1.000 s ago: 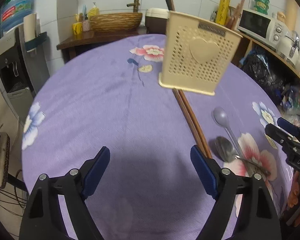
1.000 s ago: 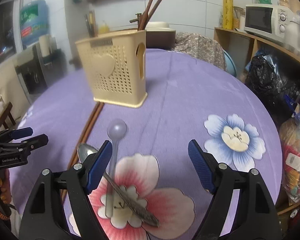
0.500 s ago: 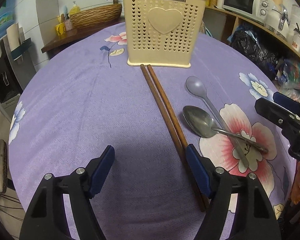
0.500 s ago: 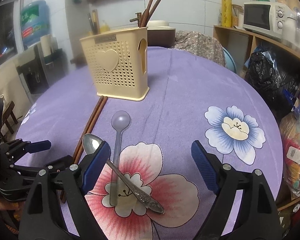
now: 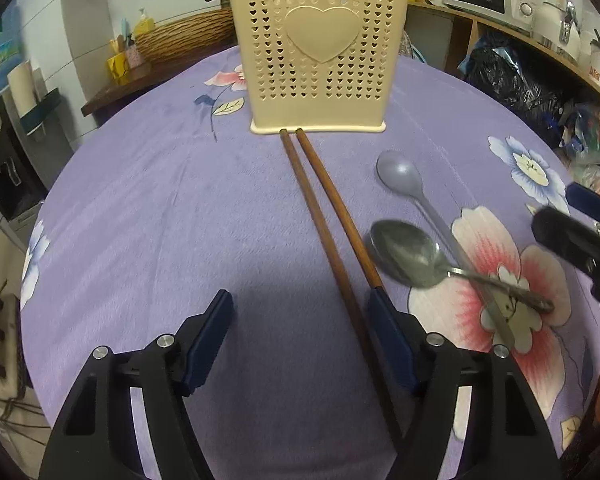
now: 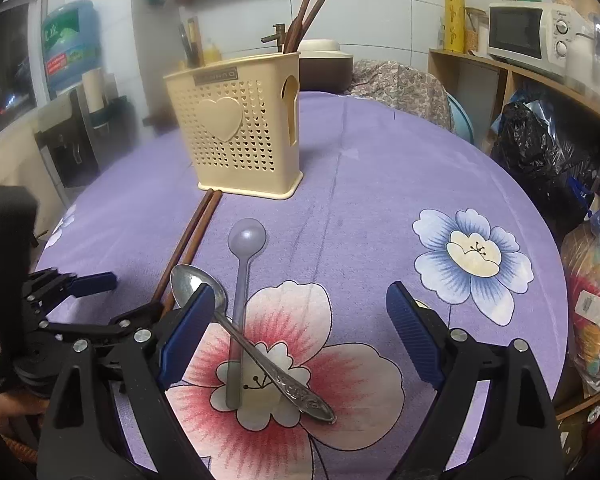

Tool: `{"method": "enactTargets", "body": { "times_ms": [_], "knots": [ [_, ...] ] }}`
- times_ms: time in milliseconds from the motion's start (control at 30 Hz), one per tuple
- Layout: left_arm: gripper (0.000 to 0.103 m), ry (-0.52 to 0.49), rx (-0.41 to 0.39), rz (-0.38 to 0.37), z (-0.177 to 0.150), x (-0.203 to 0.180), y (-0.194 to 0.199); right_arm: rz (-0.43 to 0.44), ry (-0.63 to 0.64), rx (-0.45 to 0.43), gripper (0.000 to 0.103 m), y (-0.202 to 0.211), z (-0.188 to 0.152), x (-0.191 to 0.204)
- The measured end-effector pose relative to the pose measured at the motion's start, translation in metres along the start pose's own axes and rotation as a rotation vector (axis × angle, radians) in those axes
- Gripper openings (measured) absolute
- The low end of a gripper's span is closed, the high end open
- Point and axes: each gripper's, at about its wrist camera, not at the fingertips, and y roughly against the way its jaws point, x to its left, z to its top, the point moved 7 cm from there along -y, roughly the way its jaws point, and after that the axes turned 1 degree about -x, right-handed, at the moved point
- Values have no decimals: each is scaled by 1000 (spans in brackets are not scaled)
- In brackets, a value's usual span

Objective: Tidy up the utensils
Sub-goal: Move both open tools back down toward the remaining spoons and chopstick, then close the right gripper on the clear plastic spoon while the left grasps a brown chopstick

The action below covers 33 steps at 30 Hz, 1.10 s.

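Note:
A cream perforated utensil holder (image 5: 316,52) with a heart stands upright on the purple cloth; in the right wrist view (image 6: 244,136) two chopsticks stick up out of it. Two brown chopsticks (image 5: 328,216) lie side by side from its base toward my left gripper (image 5: 300,312), which is open low over the cloth, its right finger against the near chopstick. A metal spoon (image 5: 412,256) lies crossed over a grey plastic spoon (image 5: 404,176). My right gripper (image 6: 300,316) is open and empty above the spoons (image 6: 244,280).
The round table (image 6: 380,168) has a purple flowered cloth. A shelf with a microwave (image 6: 528,36) and black bags stands at the right. A water dispenser (image 6: 72,64) and a wicker basket (image 5: 180,40) are behind the table.
My left gripper swung round to face the holder and came down over the chopsticks' near ends. My right gripper stayed nearly still above the spoons.

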Motion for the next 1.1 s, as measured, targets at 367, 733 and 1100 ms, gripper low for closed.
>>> {"method": "enactTargets", "body": {
  "times_ms": [367,733,1100],
  "knots": [
    [8,84,-6,21,14,40,-7,-11,-17,7,87,0,1,-8],
    [8,135,-3,17,-4,59,9,67,31,97,87,-37,14,17],
    [46,73,28,6,14,63,-8,75,66,206,68,-89,27,42]
  ]
}}
